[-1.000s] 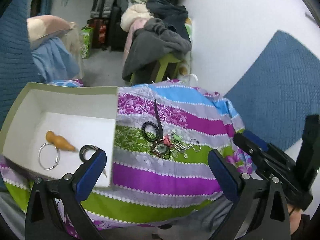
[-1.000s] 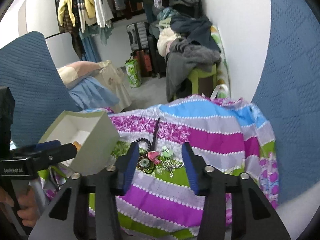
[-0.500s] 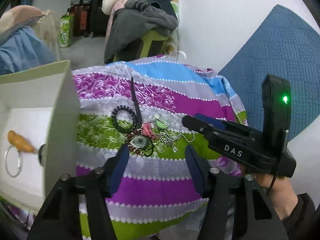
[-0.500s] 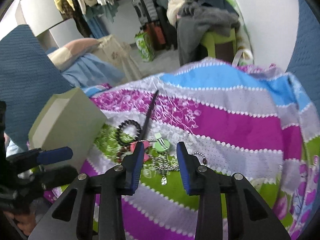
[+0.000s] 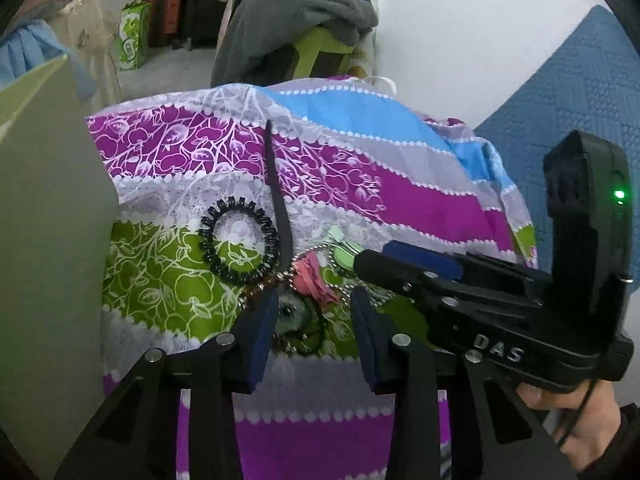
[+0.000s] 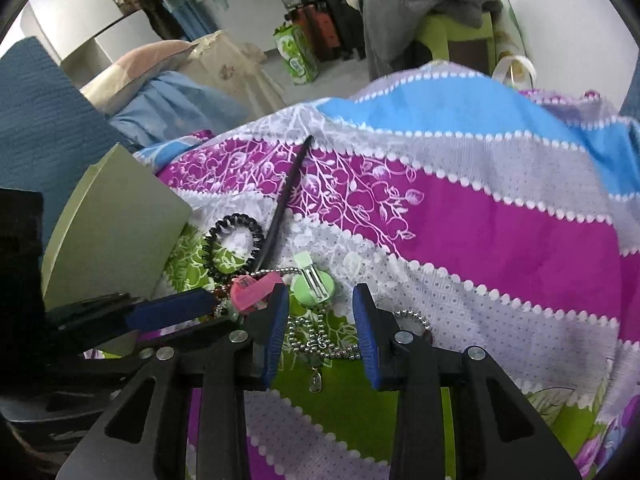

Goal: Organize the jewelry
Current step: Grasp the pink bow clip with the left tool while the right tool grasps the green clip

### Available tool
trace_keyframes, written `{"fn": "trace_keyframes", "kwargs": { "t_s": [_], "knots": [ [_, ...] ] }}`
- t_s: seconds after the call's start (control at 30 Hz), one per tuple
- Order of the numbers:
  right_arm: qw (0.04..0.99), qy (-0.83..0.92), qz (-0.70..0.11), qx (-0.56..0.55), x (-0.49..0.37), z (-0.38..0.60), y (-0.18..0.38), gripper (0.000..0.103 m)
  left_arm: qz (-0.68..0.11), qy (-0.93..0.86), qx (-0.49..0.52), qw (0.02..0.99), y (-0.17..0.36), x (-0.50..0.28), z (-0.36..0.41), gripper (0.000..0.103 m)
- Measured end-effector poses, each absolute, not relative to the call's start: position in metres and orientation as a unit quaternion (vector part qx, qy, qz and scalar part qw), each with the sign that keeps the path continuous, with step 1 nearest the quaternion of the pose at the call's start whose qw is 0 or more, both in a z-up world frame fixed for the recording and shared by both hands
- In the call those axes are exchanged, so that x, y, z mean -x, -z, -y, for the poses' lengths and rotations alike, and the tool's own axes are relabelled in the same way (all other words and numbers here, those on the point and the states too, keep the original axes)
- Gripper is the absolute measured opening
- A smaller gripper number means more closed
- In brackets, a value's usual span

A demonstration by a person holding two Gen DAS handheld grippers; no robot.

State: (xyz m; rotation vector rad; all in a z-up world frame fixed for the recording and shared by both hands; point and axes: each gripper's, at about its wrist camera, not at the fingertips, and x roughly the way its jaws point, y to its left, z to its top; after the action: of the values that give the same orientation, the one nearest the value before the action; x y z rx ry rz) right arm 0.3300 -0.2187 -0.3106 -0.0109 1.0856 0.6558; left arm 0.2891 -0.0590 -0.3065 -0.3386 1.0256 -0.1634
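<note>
Far left: the pale green box [image 5: 44,220] now shows me only its outer wall. A second ago I looked down into it at a ring and other pieces; since then both my hands have swung off it, dropped, and closed in on the jewelry pile [image 5: 304,292] on the striped cloth [image 5: 400,196]. Reading: one drop-off done, next pick starting.

Just right of the box: black coil hair tie [image 5: 240,240], with a long black strap [image 5: 276,192] running up past it. Both untouched.

Centre, left wrist view: my left gripper [image 5: 314,328] was spread wide over the box; its jaws are closing now. They straddle a round greenish pendant [image 5: 294,312] and dark beads. The pads do not look to be pressing on anything yet, so no grip.

Next over: pink clip [image 6: 256,286] and mint green clip [image 6: 314,284], touching the tangle.

Right wrist view: my right gripper [image 6: 320,326], jaws part open and steady, gap over the silver ball chain [image 6: 320,344] and its small pendant. Nothing pinched.

Pose: both grippers pitched steeply down at the cloth, side by side, tips close together; the right one crosses in front of the left camera, a hand [image 5: 560,408] on its handle.

Judgement: two tools in one tangle; chain may drag neighbours along.
</note>
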Motion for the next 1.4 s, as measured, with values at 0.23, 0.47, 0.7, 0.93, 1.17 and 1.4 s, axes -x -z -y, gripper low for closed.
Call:
{"fn": "trace_keyframes", "kwargs": {
  "t_s": [0.23,0.47,0.7,0.93,1.17,1.4],
  "knots": [
    [0.798,-0.314,-0.514,0.001,-0.337,0.214,0.316,0.030,-0.481,0.078,0.162,0.858,0.312,-0.298,0.057,0.015],
    [0.796,-0.316,-0.516,0.022,-0.337,0.205,0.320,0.020,-0.476,0.082,0.164,0.860,0.314,-0.299,0.056,0.014],
    [0.809,-0.303,-0.503,0.029,-0.334,0.210,0.314,0.020,-0.472,0.084,0.165,0.862,0.308,-0.293,0.052,0.013],
    [0.823,-0.272,-0.499,0.025,-0.327,0.221,0.309,0.020,-0.461,0.092,0.151,0.870,0.291,-0.283,0.057,0.013],
    [0.835,-0.237,-0.496,0.022,-0.310,0.230,0.301,0.020,-0.451,0.096,0.143,0.876,0.275,-0.270,0.059,0.014],
    [0.842,-0.211,-0.496,0.019,-0.284,0.232,0.286,0.020,-0.441,0.095,0.136,0.882,0.264,-0.254,0.056,0.014]
  ]
}}
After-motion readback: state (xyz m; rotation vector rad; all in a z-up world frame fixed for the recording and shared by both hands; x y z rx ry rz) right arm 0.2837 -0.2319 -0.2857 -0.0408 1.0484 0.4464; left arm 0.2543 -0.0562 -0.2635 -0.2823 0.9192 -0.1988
